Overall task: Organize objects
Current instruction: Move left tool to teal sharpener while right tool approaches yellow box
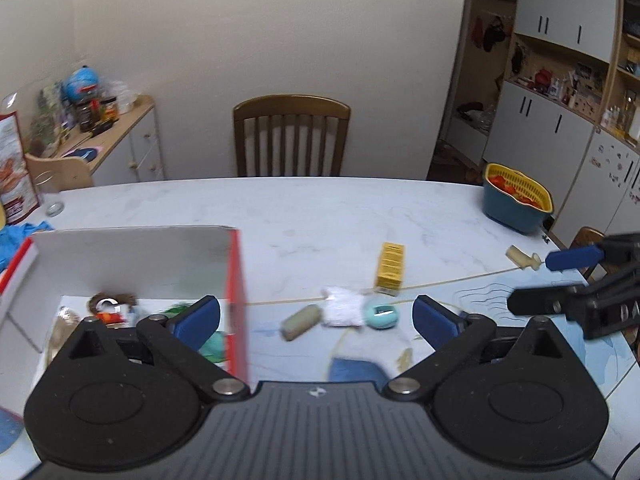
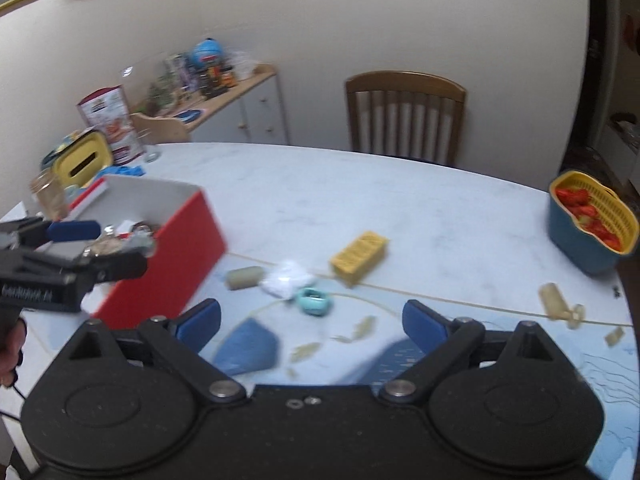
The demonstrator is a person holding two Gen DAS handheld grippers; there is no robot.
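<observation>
A red box (image 1: 236,280) with a white inside holds several small items and stands at the table's left; it also shows in the right wrist view (image 2: 176,256). On the table lie a tan cylinder (image 1: 301,322), a white crumpled wad (image 1: 342,306), a teal round case (image 1: 382,312), a yellow box (image 1: 390,268) and a cream plug (image 1: 520,258). My left gripper (image 1: 316,320) is open and empty, over the box's right wall. My right gripper (image 2: 312,320) is open and empty above the table; it shows at the right edge of the left wrist view (image 1: 552,280).
A blue tub with a yellow basket (image 1: 516,200) of red pieces stands at the far right. A wooden chair (image 1: 290,136) is behind the table. A glass jar (image 2: 50,194), a yellow tissue holder (image 2: 82,162) and a snack bag (image 2: 114,124) stand at the left. A thin cord (image 2: 440,300) runs across the mat.
</observation>
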